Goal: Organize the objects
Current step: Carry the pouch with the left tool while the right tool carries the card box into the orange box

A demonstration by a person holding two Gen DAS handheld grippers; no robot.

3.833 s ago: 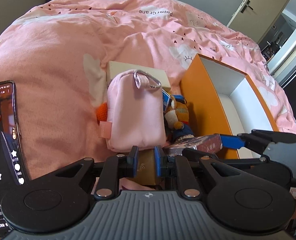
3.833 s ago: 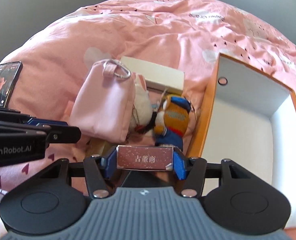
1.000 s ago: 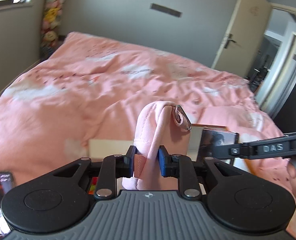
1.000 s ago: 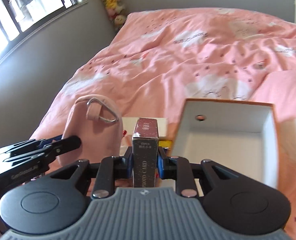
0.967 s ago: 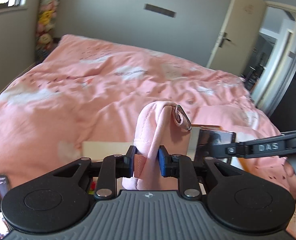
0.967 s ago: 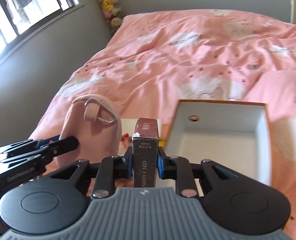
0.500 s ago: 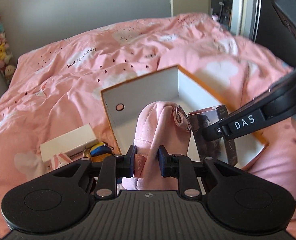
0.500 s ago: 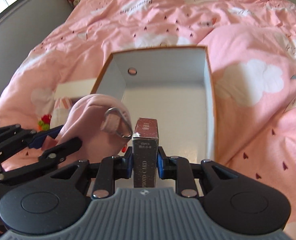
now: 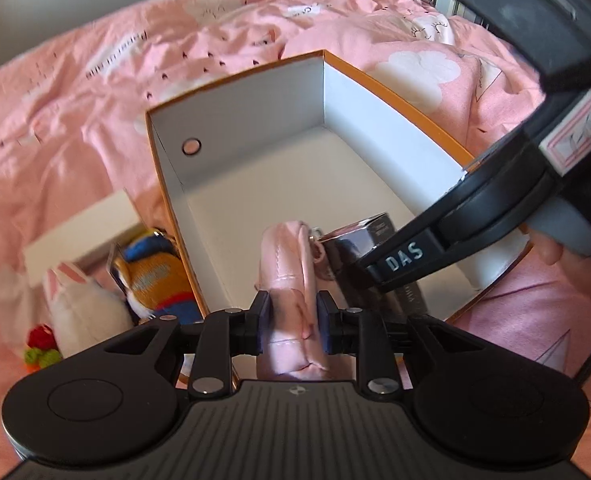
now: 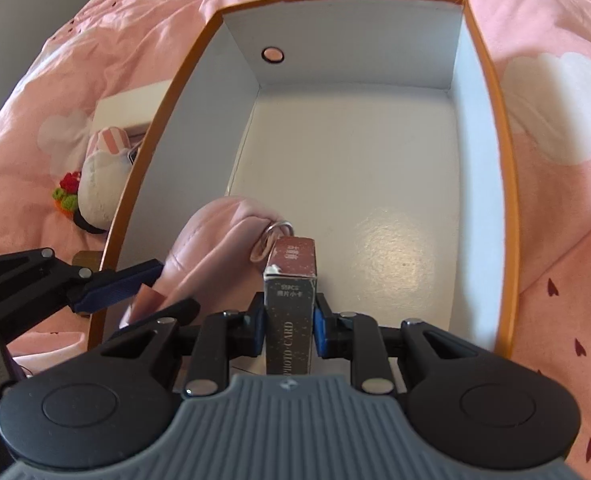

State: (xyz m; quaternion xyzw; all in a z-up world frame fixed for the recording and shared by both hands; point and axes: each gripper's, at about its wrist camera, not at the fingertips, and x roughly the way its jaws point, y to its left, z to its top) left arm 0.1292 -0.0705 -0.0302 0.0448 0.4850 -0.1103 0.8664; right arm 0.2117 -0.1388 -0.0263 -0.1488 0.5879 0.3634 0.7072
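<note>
An orange box with a white inside (image 9: 231,104) (image 10: 471,60) lies open on the pink bed. My left gripper (image 9: 291,314) is shut on a pink pouch (image 9: 287,276) with a metal ring and holds it over the box's near left part; the pouch also shows in the right wrist view (image 10: 215,240). My right gripper (image 10: 289,320) is shut on a dark photo card box (image 10: 291,288), held upright just right of the pouch, over the box floor. It also shows in the left wrist view (image 9: 375,236).
Left of the orange box lie a white rabbit plush (image 9: 79,300) (image 10: 99,188), an orange and blue doll (image 9: 155,276), a small red and green knitted toy (image 9: 39,344) and a flat white box (image 9: 79,232) (image 10: 127,108). Pink bedding (image 9: 95,60) surrounds everything.
Both grippers have swung down and forward over the orange box, bringing the pouch and the card box lower and closer to its floor. Both grips are unchanged.
</note>
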